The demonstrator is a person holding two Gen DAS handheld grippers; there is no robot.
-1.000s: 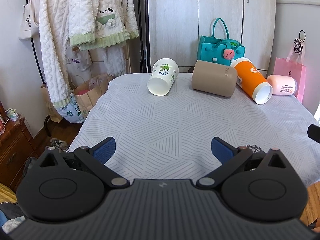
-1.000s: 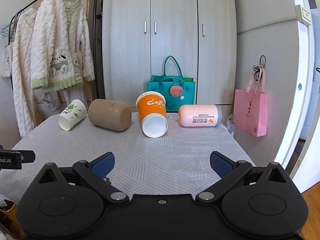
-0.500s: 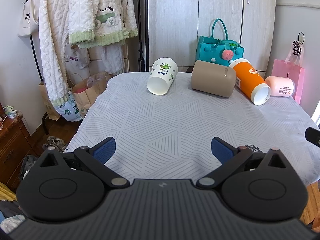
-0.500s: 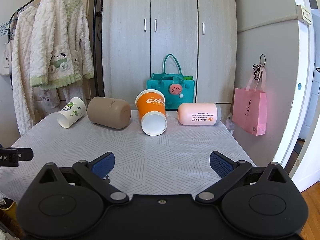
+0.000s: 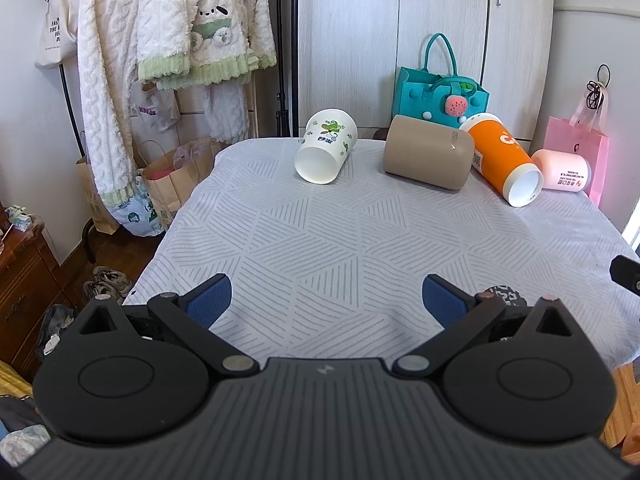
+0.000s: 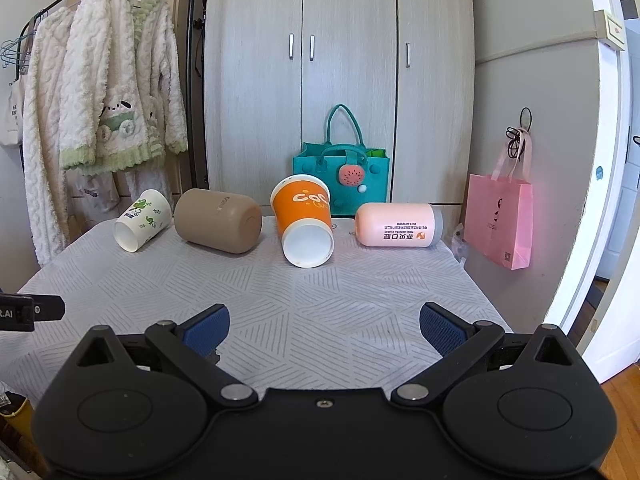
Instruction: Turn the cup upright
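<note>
Several cups lie on their sides along the far edge of the table: a white cup with green frog prints (image 5: pixel 326 151) (image 6: pixel 142 219), a tan cup (image 5: pixel 427 151) (image 6: pixel 218 220), an orange cup (image 5: pixel 502 158) (image 6: pixel 305 220) with its mouth toward me, and a pink cup (image 5: pixel 562 170) (image 6: pixel 396 225). My left gripper (image 5: pixel 326 300) is open and empty over the near edge of the table. My right gripper (image 6: pixel 324 326) is open and empty over the near edge, facing the orange cup.
The table has a grey patterned cloth (image 5: pixel 360 248) (image 6: pixel 280 300). A teal bag (image 6: pixel 340 176) and wardrobe stand behind it. White robes (image 5: pixel 160 40) hang on a rack at left. A pink bag (image 6: pixel 500 224) hangs at right. Paper bags (image 5: pixel 168 176) stand on the floor at left.
Both grippers have drifted slightly forward toward the table; the cups sit a little lower in the views. Both stay open and no cup has moved.
</note>
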